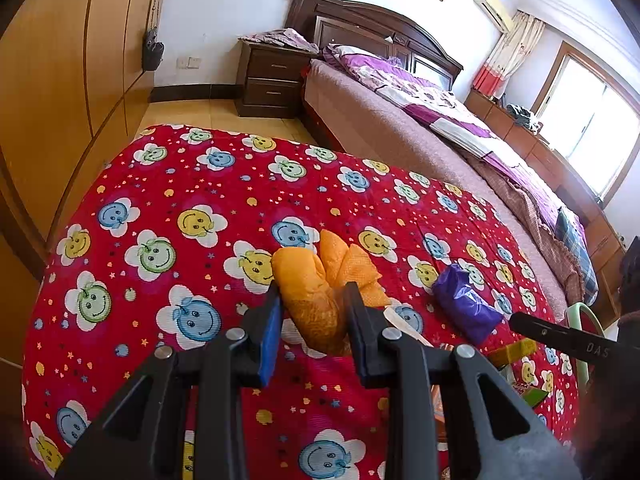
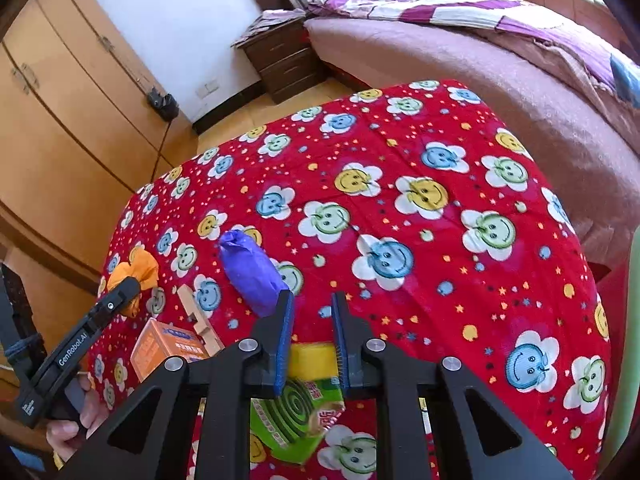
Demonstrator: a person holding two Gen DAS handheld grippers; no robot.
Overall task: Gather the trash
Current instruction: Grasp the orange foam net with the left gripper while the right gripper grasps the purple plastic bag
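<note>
A crumpled orange bag (image 1: pixel 316 280) lies on the red smiley-print cloth (image 1: pixel 200 184). My left gripper (image 1: pixel 314 304) has its jaws on either side of the bag's near end, closed against it. The bag also shows at the left in the right wrist view (image 2: pixel 134 270), with the left gripper's finger over it. A purple bag (image 2: pixel 250 270) lies on the cloth; it also shows in the left wrist view (image 1: pixel 464 304). My right gripper (image 2: pixel 312 320) holds a green and yellow mosquito-coil box (image 2: pixel 304 396) between its jaws.
An orange box (image 2: pixel 164 350) and a wooden piece (image 2: pixel 200 322) lie near the cloth's left front. A large bed (image 1: pixel 440 128) stands beyond the cloth, a dark nightstand (image 1: pixel 272 80) behind it, wooden wardrobes (image 1: pixel 60 80) at the left.
</note>
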